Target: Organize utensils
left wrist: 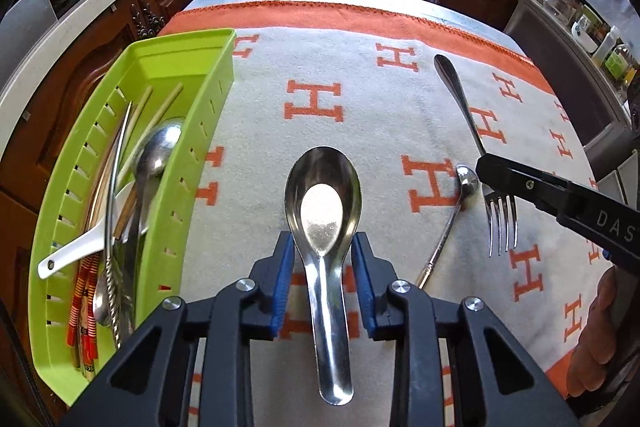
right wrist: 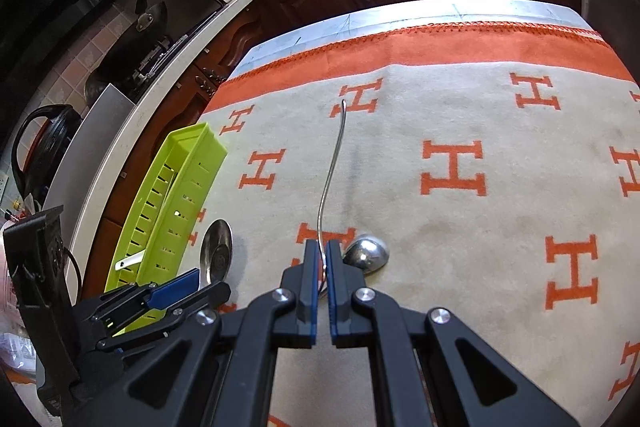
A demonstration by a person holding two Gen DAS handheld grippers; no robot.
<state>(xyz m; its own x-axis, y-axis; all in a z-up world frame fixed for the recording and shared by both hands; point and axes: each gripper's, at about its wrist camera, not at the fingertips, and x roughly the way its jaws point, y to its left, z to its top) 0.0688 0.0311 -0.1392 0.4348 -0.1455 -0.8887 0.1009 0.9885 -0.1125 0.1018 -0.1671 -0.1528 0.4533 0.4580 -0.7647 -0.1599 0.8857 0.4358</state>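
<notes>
- Left claw (left wrist: pixel 324 259) brackets the big spoon (left wrist: pixel 323 195) at its neck, pads barely touching; it could slip before reaching the green tray (left wrist: pixel 192 75) at nine o'clock.
- Right claw (right wrist: pixel 322 267) is clamped on the fork (right wrist: pixel 332 167), thin and edge-on, so it may twist.

Glossy metal soup spoon (left wrist: pixel 322 203), matt cloth (left wrist: pixel 376 115) — plastic tray (left wrist: pixel 200 115)
</notes>
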